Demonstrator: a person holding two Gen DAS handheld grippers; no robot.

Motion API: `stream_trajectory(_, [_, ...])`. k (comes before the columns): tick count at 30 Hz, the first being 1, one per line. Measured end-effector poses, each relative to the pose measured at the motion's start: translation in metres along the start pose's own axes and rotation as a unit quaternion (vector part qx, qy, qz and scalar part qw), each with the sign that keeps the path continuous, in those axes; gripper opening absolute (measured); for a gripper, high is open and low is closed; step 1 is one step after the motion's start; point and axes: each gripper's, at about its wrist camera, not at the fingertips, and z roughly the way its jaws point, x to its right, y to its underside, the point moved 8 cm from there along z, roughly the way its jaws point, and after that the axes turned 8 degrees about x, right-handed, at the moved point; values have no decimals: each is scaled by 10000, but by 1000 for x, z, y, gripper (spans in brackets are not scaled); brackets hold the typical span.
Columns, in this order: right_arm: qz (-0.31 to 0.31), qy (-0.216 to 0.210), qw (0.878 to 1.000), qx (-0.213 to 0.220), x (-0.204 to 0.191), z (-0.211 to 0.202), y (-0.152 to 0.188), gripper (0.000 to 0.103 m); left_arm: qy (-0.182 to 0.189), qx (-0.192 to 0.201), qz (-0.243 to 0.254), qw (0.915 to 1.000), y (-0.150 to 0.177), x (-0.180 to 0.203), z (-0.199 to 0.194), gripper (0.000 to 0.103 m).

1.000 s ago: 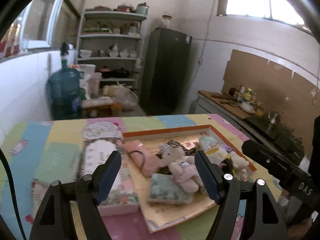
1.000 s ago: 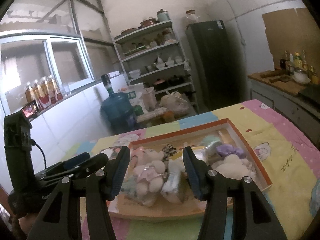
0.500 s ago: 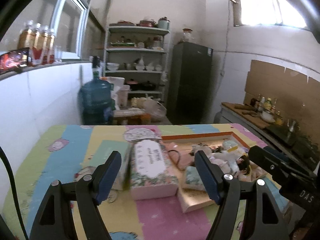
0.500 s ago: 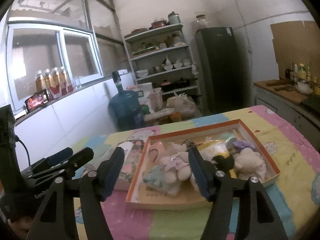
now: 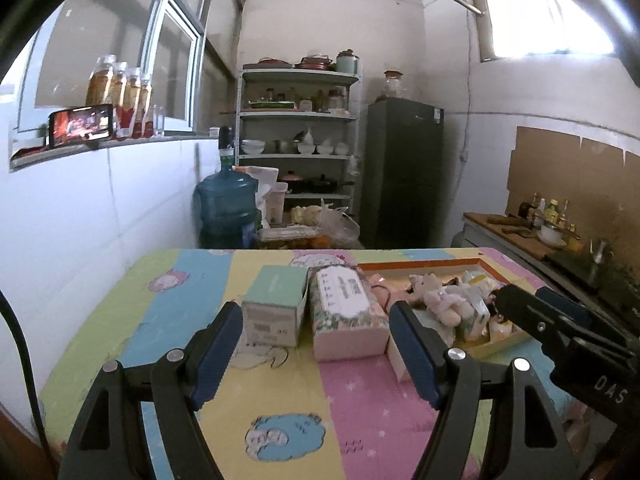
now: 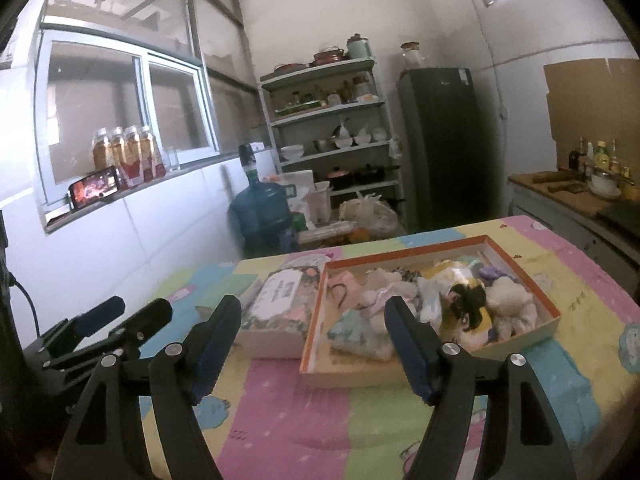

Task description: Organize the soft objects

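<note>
A kitchen with shelves (image 6: 332,120) and a dark fridge (image 6: 444,144) lies behind the tabletop (image 6: 304,412), covered in a pastel patchwork cloth. On it a shallow orange-rimmed cardboard tray (image 6: 516,264) holds a heap of plush toys (image 6: 508,300) and soft cloth bits, with a floral tissue pack (image 6: 276,300) touching its left side and a mint box (image 5: 276,300) beyond. Both tongs hover level over the near edge, empty: the left tongs (image 5: 316,344) gape apart, and the right tongs (image 6: 312,344) have just been opening with nothing between them.
</note>
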Motion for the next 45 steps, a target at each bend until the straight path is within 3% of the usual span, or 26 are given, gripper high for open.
stream_trajectory(10, [-171, 236, 9993, 238, -27, -37, 13, 76, -231, 18, -54, 9997, 18, -14, -42, 75])
stream_trajectory(20, [-269, 67, 9994, 197, -52, -55, 24, 76, -477, 242, -47, 9986, 19, -25, -79, 75])
stream_trajectory(45, [-281, -84, 9993, 224, -60, -62, 23, 76, -535, 304, -54, 9981, 17, -26, -85, 75])
